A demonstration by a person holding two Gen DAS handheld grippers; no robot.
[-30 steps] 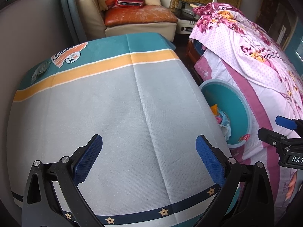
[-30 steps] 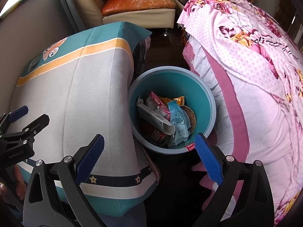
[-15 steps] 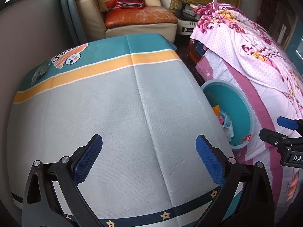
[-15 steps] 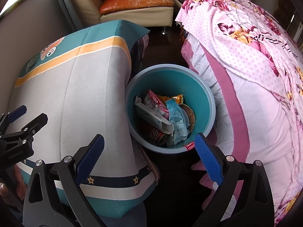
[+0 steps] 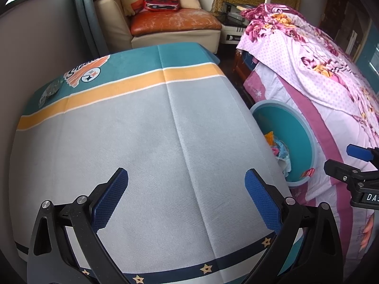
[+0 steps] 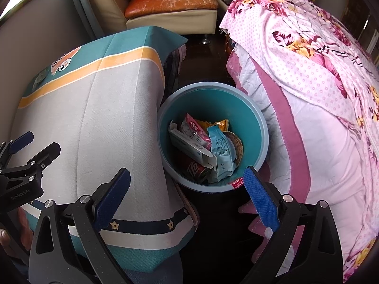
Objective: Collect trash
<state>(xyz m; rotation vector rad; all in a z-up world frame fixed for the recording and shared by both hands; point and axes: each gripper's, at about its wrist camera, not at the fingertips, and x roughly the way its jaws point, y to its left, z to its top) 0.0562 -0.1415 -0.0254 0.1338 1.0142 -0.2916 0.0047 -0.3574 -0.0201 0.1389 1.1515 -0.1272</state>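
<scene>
With both hand-held grippers, left (image 5: 186,190) and right (image 6: 187,188), released and empty, we judge collecting nearly done; next, the wrapper (image 5: 50,91) far across the table (image 5: 142,142) from the bin (image 6: 264,127).

- definitely someone's home, a lived-in bedroom/living room combo
- bed (image 6: 308,94) with a pink flowery blanket
- worn sofa (image 5: 173,23) piled with cushions
- cloth-covered table (image 5: 142,142), bin (image 6: 260,123) beside it

The left wrist camera looks down along the left gripper (image 5: 186,200) over the table (image 5: 132,142). The right wrist camera looks down past the table's right edge into the bin (image 6: 263,127). Both views share table, bin and bed (image 5: 308,59).
</scene>
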